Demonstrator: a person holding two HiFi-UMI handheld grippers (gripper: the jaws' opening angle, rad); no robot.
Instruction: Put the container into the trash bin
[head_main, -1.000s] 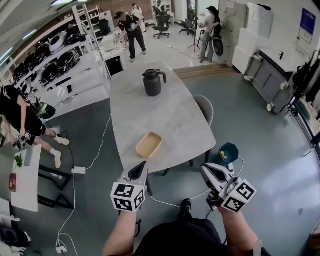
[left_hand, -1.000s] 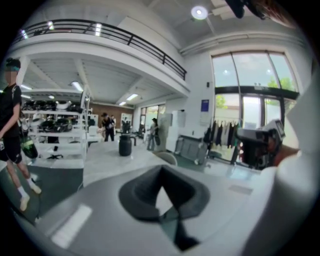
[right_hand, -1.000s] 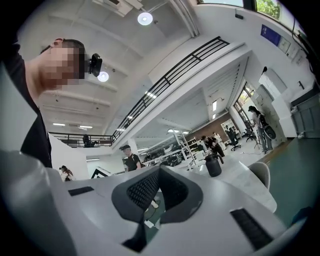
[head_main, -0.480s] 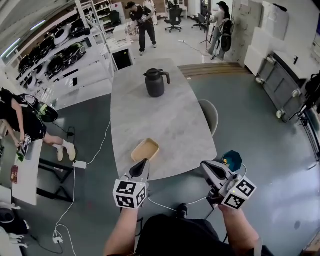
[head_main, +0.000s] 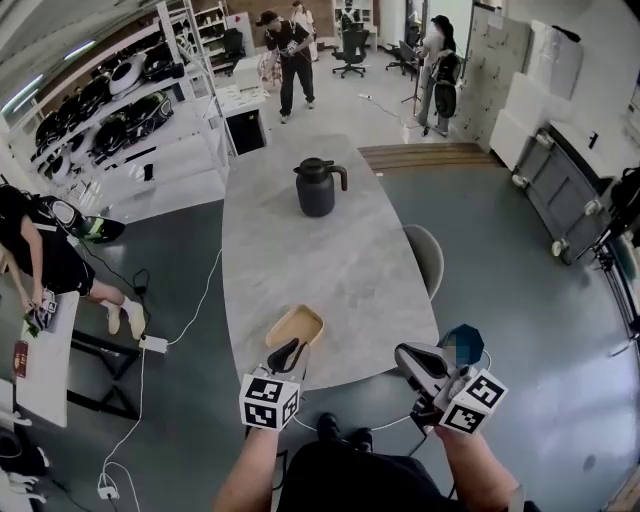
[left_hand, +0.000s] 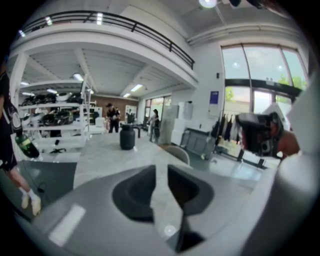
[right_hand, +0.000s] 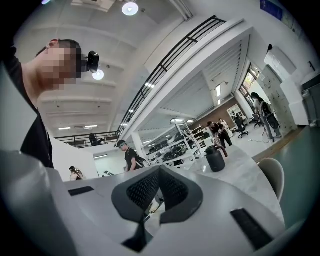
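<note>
We are holding both grippers low at the near end of the table (head_main: 330, 260), closer to it than a second ago. The left gripper (head_main: 290, 350) is opening its jaws. They were pressed together a moment earlier, and now a narrow gap is showing between the pads, with only grey tabletop visible through it and nothing gripped. Its tips are sitting just short of the container (head_main: 297, 325), which was lying well ahead of them before. We cannot tell whether they are touching its near rim. The container, a shallow tan tray, is resting in the same place near the table's near edge. The right gripper (head_main: 402, 352) is keeping its jaws together at the tips and is carrying nothing. It is hanging off the table's right side and is now overlapping the teal bin (head_main: 470, 336) on the floor, which was showing clear beyond it earlier. Farther along, a chair (head_main: 428, 255) is standing at the table's right edge and a dark jug (head_main: 318, 188) is standing upright near the far end, both unmoved. Beyond them, a person in black (head_main: 291, 45) is standing near the white shelves (head_main: 120, 110).
</note>
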